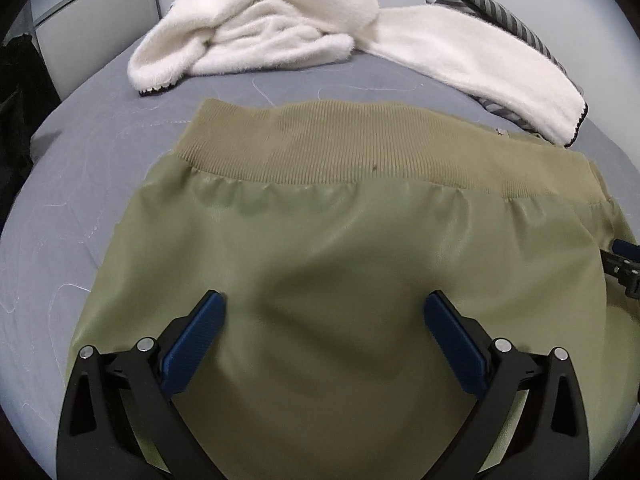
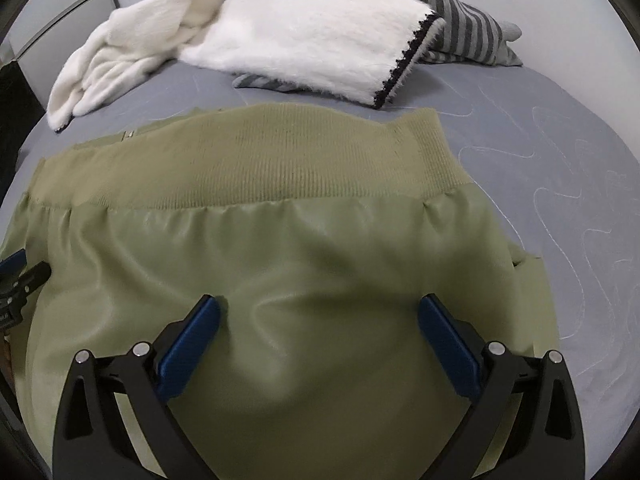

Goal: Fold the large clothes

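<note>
An olive-green jacket (image 1: 320,240) with a ribbed knit hem (image 1: 340,148) lies flat on the grey bed, hem at the far side. It also shows in the right wrist view (image 2: 280,264), with its hem (image 2: 280,164). My left gripper (image 1: 324,308) is open, jaws wide apart, just above the smooth green fabric, holding nothing. My right gripper (image 2: 320,312) is open the same way over the jacket's right part. Each gripper shows at the edge of the other's view: the right one (image 1: 624,264) and the left one (image 2: 20,276).
A fluffy white garment (image 1: 256,36) with black trim lies crumpled beyond the jacket, also in the right wrist view (image 2: 312,40). A grey striped garment (image 2: 460,12) lies under and behind it. The grey quilted bed (image 2: 560,184) extends right. A white cabinet (image 1: 92,12) stands at far left.
</note>
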{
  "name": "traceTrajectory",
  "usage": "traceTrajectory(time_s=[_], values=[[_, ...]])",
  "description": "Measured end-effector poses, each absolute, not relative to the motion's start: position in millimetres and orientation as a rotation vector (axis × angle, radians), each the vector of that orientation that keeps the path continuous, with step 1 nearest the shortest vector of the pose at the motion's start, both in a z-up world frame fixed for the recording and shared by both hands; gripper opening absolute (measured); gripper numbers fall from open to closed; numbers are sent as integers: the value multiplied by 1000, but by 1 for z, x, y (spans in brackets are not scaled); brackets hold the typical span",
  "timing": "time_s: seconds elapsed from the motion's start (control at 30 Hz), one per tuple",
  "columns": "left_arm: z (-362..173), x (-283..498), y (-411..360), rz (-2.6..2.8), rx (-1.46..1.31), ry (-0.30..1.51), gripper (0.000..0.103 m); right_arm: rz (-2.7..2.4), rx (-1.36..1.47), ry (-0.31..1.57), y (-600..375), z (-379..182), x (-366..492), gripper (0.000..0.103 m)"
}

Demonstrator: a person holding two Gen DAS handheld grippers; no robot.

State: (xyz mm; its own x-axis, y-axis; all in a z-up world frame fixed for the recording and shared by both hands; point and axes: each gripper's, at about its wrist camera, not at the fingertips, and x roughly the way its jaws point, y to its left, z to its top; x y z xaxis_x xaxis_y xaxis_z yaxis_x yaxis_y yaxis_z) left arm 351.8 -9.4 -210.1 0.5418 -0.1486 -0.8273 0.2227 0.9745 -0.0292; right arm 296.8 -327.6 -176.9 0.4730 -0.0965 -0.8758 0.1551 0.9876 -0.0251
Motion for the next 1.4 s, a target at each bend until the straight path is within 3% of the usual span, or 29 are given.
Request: traceTrajectory(time_s=[0.37,0.73,1.07,1.4], values=[[-205,352,-9,-211,102,993,98,-147,42,1031,-322,-164,287,97],[-154,325,-29,-270,106,919,97,-112,112,885,-323,-108,209,97],[-172,358,-116,-305,252,931,98,-123,82,955,-307,-153,187,97],[-187,356,-113,-277,250,965,97,-110,96,951,-312,-161,191,97]])
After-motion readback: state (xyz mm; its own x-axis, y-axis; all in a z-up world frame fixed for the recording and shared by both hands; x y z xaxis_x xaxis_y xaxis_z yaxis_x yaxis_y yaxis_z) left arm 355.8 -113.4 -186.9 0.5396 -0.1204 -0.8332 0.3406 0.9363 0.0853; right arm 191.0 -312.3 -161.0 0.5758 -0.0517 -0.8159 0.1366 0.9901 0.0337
